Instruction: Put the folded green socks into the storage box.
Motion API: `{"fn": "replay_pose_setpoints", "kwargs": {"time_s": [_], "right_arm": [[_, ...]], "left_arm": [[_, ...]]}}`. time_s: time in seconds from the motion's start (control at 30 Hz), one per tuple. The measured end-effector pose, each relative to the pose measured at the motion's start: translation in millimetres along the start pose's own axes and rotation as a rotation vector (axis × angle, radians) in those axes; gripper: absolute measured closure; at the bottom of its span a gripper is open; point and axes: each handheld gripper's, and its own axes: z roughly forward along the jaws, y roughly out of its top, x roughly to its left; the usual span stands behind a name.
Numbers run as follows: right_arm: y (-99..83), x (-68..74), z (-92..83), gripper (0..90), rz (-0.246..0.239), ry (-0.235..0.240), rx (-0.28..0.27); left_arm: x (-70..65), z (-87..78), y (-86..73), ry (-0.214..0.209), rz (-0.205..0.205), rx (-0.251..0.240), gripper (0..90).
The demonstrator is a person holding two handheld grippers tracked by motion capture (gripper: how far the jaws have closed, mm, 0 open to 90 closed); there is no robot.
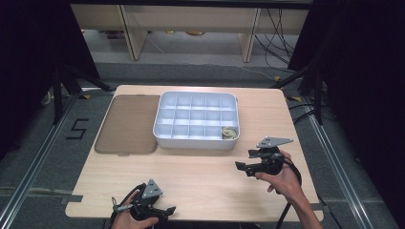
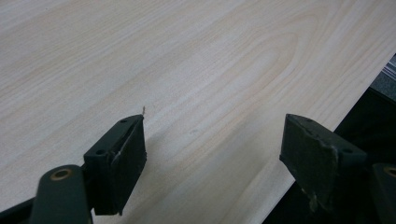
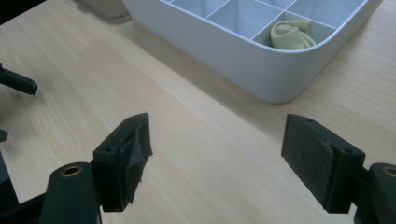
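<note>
Both tools are gaping wide and gripping nothing: left tool (image 1: 157,211) is hovering well short of the tray (image 1: 165,136), right tool (image 1: 244,160) just before it. Inside the tray's near right corner compartment, a folded cloth (image 1: 229,133) is lying.

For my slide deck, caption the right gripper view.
Open right gripper above the table, facing a white divided tray holding a rolled cloth.

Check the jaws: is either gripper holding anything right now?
Nothing is held. The left gripper and right gripper both stand open over bare table.
</note>
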Motion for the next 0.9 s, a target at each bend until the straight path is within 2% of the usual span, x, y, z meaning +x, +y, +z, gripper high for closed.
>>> {"fn": "replay_pose_setpoints", "kwargs": {"time_s": [0.07,0.13,0.17,0.23,0.27,0.3,0.33,0.37,0.4,0.47,0.5,0.57,0.6,0.63,0.67,0.7,0.73,0.77,0.83,0.87,0.9], "right_arm": [[-4.3,3.0,1.8,24.6,0.002,0.024,-0.006],[-6.7,7.3,0.6,24.6,0.022,0.015,-0.001],[-7.7,6.3,0.6,24.6,-0.010,0.020,-0.005],[-11.2,10.1,1.0,24.6,0.009,0.027,-0.013],[-12.0,9.3,0.6,24.6,-0.016,0.023,-0.015],[-14.0,11.1,0.6,24.6,-0.003,0.037,-0.014],[-15.3,13.4,-0.4,24.5,0.021,0.031,-0.006],[-17.0,13.1,0.7,24.4,0.009,0.043,-0.012],[-18.6,12.2,1.4,24.3,-0.010,0.033,-0.024],[-22.3,15.9,1.4,24.2,0.019,0.047,-0.020],[-23.0,14.3,1.3,24.2,-0.017,0.034,-0.030],[-26.0,18.8,-0.3,24.0,0.019,0.034,-0.025],[-27.7,18.6,0.9,24.0,0.005,0.047,-0.036],[-29.3,19.2,0.5,23.7,0.012,0.054,-0.034],[-30.5,18.8,-0.3,23.5,-0.010,0.031,-0.034],[-31.5,21.4,-0.7,22.7,0.007,0.044,-0.024],[-32.9,20.2,1.1,21.5,-0.011,0.058,-0.040],[-34.2,23.0,-0.5,20.9,0.005,0.047,-0.026],[-37.7,22.9,1.3,20.1,-0.010,0.065,-0.041],[-39.5,25.6,0.0,20.0,0.006,0.060,-0.028],[-40.2,23.2,0.8,20.0,-0.018,0.078,-0.033]], "left_arm": [[0.6,0.2,-0.2,0.007,-0.003,0.000,21.8],[1.2,-0.4,0.0,0.006,0.001,0.003,21.8],[2.4,-1.0,0.5,0.007,0.022,0.001,21.8],[2.3,-1.4,0.4,0.003,0.020,-0.003,21.8],[2.7,-1.6,0.4,0.013,0.023,0.002,21.8],[2.2,-1.5,0.4,0.010,0.020,-0.002,21.8],[2.1,-1.9,0.5,0.001,0.024,-0.002,21.8],[1.9,-1.7,0.5,0.005,0.020,-0.006,21.8],[2.1,-1.8,0.6,0.004,0.024,-0.006,21.8],[1.8,-2.0,0.6,0.004,0.020,-0.008,21.8],[1.8,-2.0,0.7,0.004,0.021,-0.008,21.8],[1.8,-2.1,0.6,0.005,0.020,-0.007,21.8],[2.4,-2.4,0.7,0.014,0.027,0.000,21.8],[2.1,-2.1,0.7,0.008,0.026,-0.006,21.8],[2.0,-2.4,0.8,0.001,0.030,-0.004,21.8],[0.9,-1.6,0.4,-0.002,0.008,-0.006,21.8],[1.0,-1.4,0.4,0.000,0.008,-0.006,21.8],[1.0,-1.4,0.4,0.002,0.009,-0.005,21.8],[0.8,-1.5,0.5,-0.002,0.009,-0.007,21.8],[0.9,-1.6,0.5,-0.001,0.009,-0.007,21.8],[0.9,-1.7,0.4,0.000,0.009,-0.007,21.8]]}}
